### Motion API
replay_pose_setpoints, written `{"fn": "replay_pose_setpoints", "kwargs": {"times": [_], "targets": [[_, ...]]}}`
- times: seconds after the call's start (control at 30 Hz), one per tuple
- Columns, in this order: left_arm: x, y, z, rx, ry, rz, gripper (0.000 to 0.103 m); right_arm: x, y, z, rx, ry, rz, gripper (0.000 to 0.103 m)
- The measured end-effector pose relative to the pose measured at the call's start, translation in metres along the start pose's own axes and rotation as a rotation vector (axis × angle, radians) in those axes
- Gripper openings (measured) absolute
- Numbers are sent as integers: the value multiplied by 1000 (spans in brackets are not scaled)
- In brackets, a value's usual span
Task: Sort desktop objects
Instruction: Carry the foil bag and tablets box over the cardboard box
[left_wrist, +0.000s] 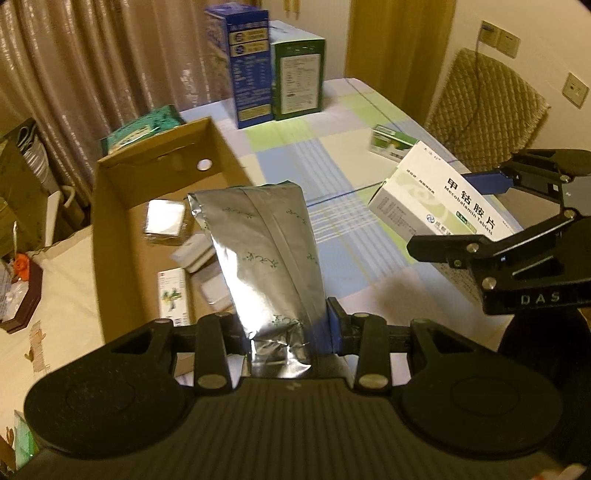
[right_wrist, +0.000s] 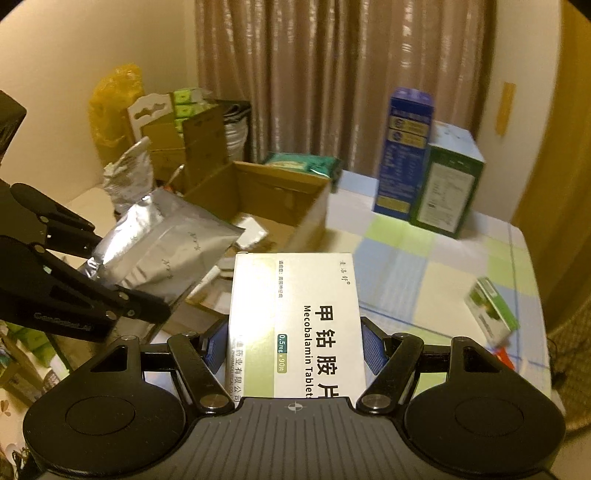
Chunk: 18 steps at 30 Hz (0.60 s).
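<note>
Now carrying: left hand-held gripper (left_wrist: 286, 332) clamping foil pouch (left_wrist: 266, 243), right hand-held gripper (right_wrist: 293, 345) clamping tablet box (right_wrist: 295, 317); next, probably release over cardboard box (left_wrist: 122, 192)

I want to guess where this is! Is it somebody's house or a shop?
Most likely a room in someone's home. There is a table with a checked cloth, a long curtain behind it, a cushioned chair, and a cardboard box of household bits being tidied.

Frame: my left gripper (left_wrist: 291, 328) is matte black with silver screws
Pads: mine are blue and ribbed (right_wrist: 371, 350)
Lettering: my right gripper (right_wrist: 293, 350) reads "DAS" (left_wrist: 540, 298)
Base: grey ridged plate, crosshair mark
</note>
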<state>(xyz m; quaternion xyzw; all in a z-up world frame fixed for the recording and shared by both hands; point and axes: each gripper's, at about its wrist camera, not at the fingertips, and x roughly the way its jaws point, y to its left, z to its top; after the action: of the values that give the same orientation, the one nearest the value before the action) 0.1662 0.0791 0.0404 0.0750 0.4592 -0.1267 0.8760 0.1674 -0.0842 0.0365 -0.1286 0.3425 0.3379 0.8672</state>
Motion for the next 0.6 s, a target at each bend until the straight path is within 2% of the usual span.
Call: {"fn": "replay_pose_setpoints", "kwargs": {"times": [0.3, 0.6], "targets": [[-2, 48, 1, -72, 0, 32, 33, 31, 23, 21, -30, 15, 38, 68], [3, 88, 21, -104, -13, 61, 33, 64, 16, 51, 45, 4, 46, 68]]}}
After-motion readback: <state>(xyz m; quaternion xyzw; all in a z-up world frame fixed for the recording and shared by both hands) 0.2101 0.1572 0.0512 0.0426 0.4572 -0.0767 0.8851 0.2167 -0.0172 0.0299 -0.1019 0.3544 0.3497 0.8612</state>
